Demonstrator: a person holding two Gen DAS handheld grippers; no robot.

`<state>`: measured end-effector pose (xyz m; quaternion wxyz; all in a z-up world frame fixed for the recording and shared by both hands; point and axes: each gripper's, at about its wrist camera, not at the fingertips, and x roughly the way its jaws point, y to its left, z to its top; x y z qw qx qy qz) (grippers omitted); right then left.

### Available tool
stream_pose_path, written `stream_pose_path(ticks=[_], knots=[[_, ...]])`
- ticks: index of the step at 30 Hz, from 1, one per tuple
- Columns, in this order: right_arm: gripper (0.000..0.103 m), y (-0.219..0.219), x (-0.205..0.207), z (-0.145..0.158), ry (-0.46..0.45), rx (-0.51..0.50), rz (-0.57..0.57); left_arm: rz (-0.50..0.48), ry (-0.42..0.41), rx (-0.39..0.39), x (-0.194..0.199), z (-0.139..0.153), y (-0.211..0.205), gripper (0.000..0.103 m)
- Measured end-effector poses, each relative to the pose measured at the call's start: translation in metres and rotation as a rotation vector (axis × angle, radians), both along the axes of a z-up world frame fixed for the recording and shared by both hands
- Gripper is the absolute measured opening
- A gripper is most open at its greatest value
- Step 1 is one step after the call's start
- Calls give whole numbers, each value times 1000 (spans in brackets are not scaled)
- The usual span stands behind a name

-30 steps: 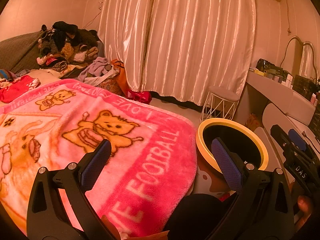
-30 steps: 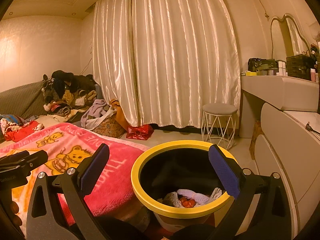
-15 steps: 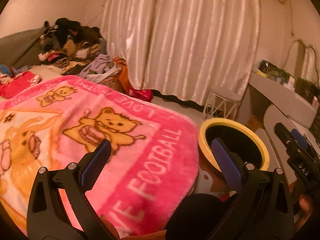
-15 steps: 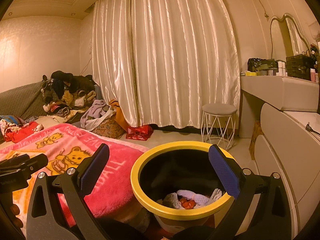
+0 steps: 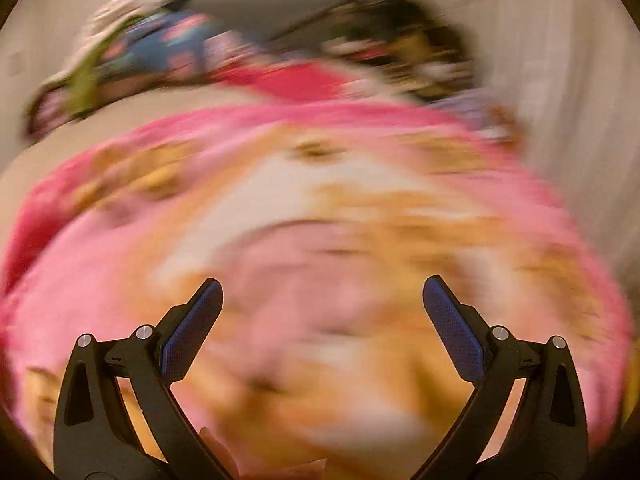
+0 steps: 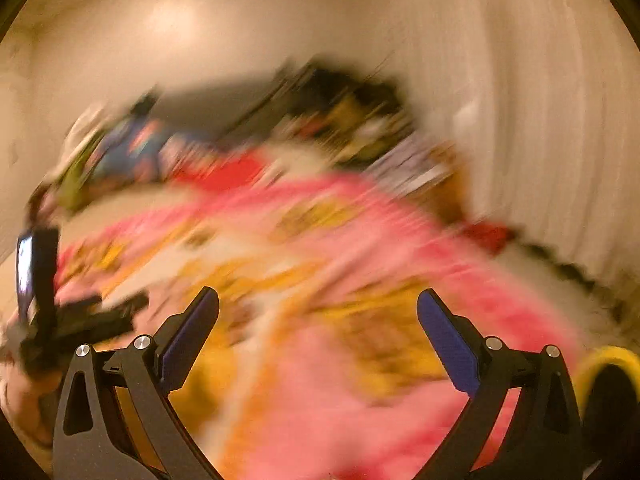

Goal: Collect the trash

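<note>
Both views are blurry. The left gripper (image 5: 322, 300) and right gripper (image 6: 318, 306) are spread wide, holding nothing, above one pink blanket (image 5: 320, 220). One yellow-rimmed trash bin (image 6: 608, 376) peeks past the blanket's right edge.

A pink blanket (image 5: 320, 240) with orange cartoon print spreads ahead of and beneath the fingers. Beyond it, a blurred heap of clothes (image 6: 240, 140) lies against the wall. Pale curtains (image 6: 540, 120) hang at right.
</note>
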<state>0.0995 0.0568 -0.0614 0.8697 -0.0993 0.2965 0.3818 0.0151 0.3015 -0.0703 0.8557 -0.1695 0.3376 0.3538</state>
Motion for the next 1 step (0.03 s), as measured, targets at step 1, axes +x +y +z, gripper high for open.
stream_pose_path(ticks=[1], knots=[[97,28,4,-16,45,-37,34,60,36,-23,-4,-12,26,92]])
